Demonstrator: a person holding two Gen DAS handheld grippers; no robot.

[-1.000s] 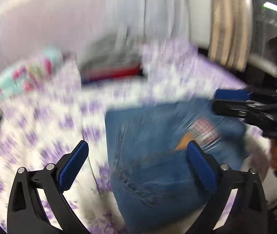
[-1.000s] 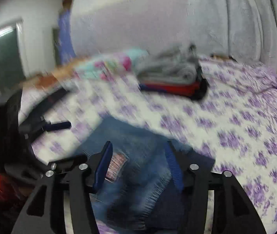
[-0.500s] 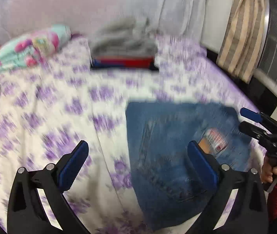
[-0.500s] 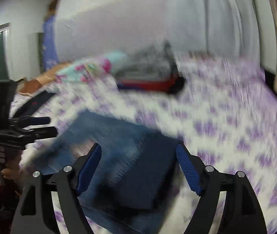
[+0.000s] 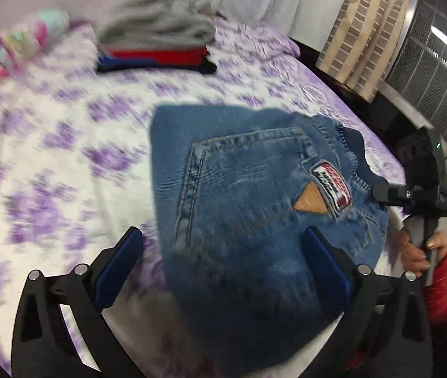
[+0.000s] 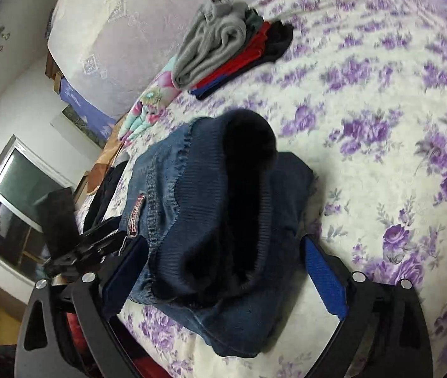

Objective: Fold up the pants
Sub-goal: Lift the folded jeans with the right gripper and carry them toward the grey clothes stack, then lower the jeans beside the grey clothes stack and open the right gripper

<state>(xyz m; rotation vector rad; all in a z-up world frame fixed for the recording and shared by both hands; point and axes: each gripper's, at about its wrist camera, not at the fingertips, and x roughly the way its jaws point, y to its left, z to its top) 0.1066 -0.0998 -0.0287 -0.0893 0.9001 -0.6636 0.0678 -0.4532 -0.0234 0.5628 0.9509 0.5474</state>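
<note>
Folded blue denim pants (image 5: 242, 195) lie on the bed near its front edge, back pocket and red-white label up. In the right wrist view the pants (image 6: 210, 220) show their dark ribbed waistband opening toward me. My left gripper (image 5: 223, 267) is open, its fingers standing either side of the pants' near end, holding nothing. My right gripper (image 6: 223, 271) is open and straddles the waistband end, not touching it as far as I can tell. The right gripper also shows at the pants' right edge in the left wrist view (image 5: 412, 195).
A stack of folded clothes (image 5: 157, 44), grey on top of red, blue and black, sits further back on the purple-flowered bedsheet (image 5: 50, 145). A colourful pillow (image 5: 12, 47) lies at the back left. A striped curtain (image 5: 368, 31) hangs beyond the bed's right side.
Both grippers have come closer to the pants and lower. The right gripper opened wider during the last second and swung round to face the waistband end.
</note>
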